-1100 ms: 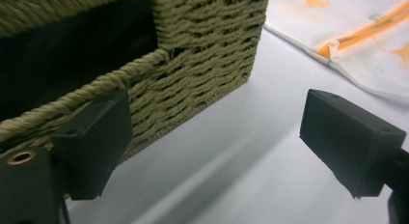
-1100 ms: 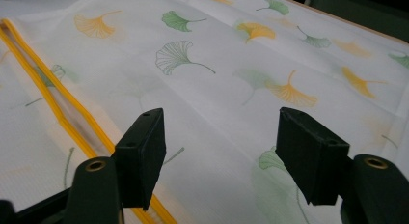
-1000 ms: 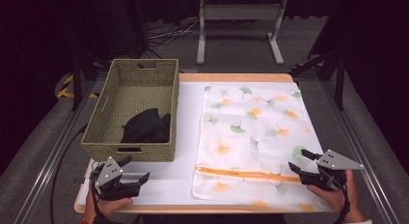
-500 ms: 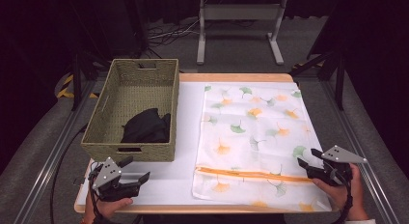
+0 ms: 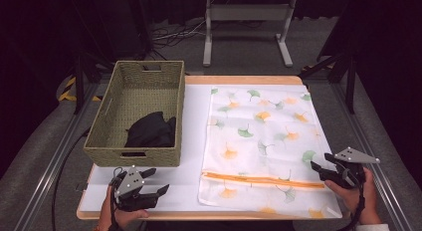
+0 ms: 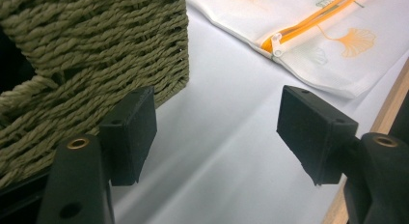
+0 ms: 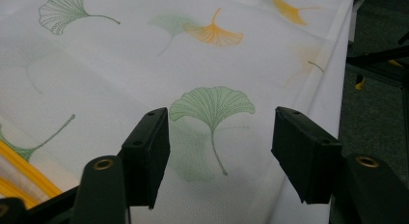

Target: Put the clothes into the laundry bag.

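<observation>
A white mesh bag [image 5: 263,136] printed with green and orange ginkgo leaves lies flat on the right half of the table, its orange zipper [image 5: 259,179] running across near the front edge. My right gripper [image 5: 321,162] is open at the bag's right edge near the zipper's end. In the right gripper view, the right gripper [image 7: 219,151] hovers over a green leaf [image 7: 212,105] on the bag [image 7: 120,64]. My left gripper [image 5: 158,181] is open and empty at the front left. In the left gripper view, the left gripper [image 6: 217,127] is beside the basket's corner, with the zipper pull [image 6: 276,43] farther off.
A woven green basket [image 5: 107,116] stands at the left with a black cloth [image 5: 152,131] inside; its wall [image 6: 96,50] is close to my left jaw. The table's white top [image 5: 191,141] has a wooden front edge [image 6: 381,122]. A metal stand [image 5: 246,22] is behind the table.
My right gripper has drifted slightly right, off the zipper's end to the bag's right edge. The left gripper has barely moved.
</observation>
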A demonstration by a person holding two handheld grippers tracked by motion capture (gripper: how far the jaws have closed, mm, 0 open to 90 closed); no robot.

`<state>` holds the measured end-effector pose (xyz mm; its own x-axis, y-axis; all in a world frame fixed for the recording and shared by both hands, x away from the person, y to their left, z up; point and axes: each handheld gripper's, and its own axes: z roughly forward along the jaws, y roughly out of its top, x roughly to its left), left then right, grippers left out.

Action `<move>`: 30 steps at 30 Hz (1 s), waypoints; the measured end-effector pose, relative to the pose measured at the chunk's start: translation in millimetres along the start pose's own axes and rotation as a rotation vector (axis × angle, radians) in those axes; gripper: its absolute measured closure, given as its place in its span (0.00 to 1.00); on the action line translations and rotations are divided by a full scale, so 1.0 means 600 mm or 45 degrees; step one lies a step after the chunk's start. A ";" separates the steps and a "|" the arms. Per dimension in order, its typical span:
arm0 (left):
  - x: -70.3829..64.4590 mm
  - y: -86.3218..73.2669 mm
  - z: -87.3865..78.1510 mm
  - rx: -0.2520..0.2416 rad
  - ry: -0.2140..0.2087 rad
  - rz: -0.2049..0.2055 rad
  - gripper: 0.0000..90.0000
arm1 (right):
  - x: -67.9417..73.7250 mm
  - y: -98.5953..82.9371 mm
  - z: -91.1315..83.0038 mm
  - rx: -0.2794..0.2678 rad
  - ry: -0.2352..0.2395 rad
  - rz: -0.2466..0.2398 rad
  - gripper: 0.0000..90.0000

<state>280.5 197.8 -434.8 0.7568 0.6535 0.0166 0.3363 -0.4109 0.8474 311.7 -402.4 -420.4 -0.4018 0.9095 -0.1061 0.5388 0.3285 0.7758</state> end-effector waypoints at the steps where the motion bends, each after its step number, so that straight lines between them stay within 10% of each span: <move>1: 0.005 0.001 -0.008 -0.031 0.010 -0.019 0.34 | -0.001 0.000 0.001 0.003 0.000 -0.001 0.45; 11: 0.039 0.018 -0.075 -0.268 0.053 -0.078 0.33 | 0.000 0.002 0.000 -0.025 0.009 -0.003 0.45; 30: 0.086 0.071 -0.085 -0.145 0.086 0.014 0.26 | 0.048 0.012 0.001 -0.020 0.123 -0.128 0.40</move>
<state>305.4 246.3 -370.6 0.7192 0.6923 0.0585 0.2598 -0.3460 0.9016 304.5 -373.3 -418.1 -0.5230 0.8432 -0.1243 0.4810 0.4124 0.7737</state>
